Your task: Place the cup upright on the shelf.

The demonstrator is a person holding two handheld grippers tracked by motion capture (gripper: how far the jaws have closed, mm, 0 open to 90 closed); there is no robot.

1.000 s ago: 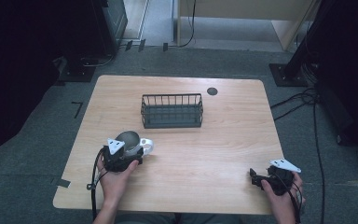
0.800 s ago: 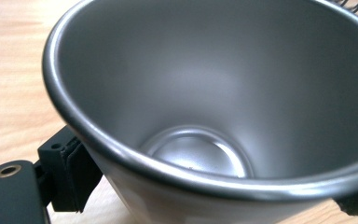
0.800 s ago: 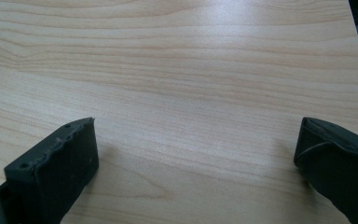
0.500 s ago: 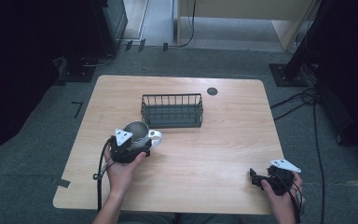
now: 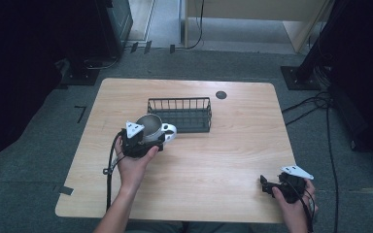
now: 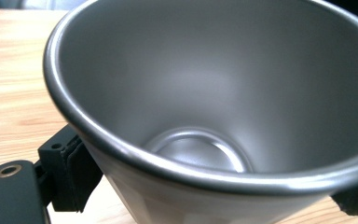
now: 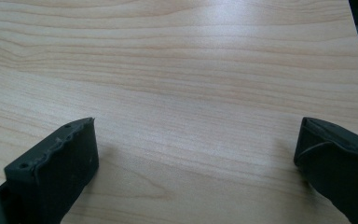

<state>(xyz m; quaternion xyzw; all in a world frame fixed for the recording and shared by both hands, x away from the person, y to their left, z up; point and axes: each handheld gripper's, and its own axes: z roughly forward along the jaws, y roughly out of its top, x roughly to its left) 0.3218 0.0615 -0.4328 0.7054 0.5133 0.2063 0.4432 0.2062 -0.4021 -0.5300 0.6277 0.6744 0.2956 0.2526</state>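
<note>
A grey metal cup with a white outside is held in my left gripper, just left of a black wire basket in the high view. In the left gripper view the cup tilts its open mouth at the camera, and the jaws press on its sides; the cup is empty inside. My right gripper rests near the table's front right corner, jaws wide apart over bare wood with nothing between them.
The wooden table has a dark round cable hole behind the basket. Cables and black stands crowd the floor to the right of the table. A dark cabinet stands at the back left.
My left gripper has carried the cup away from the person and slightly right, from the table's front left up to the basket's left end. The right gripper has stayed put.
</note>
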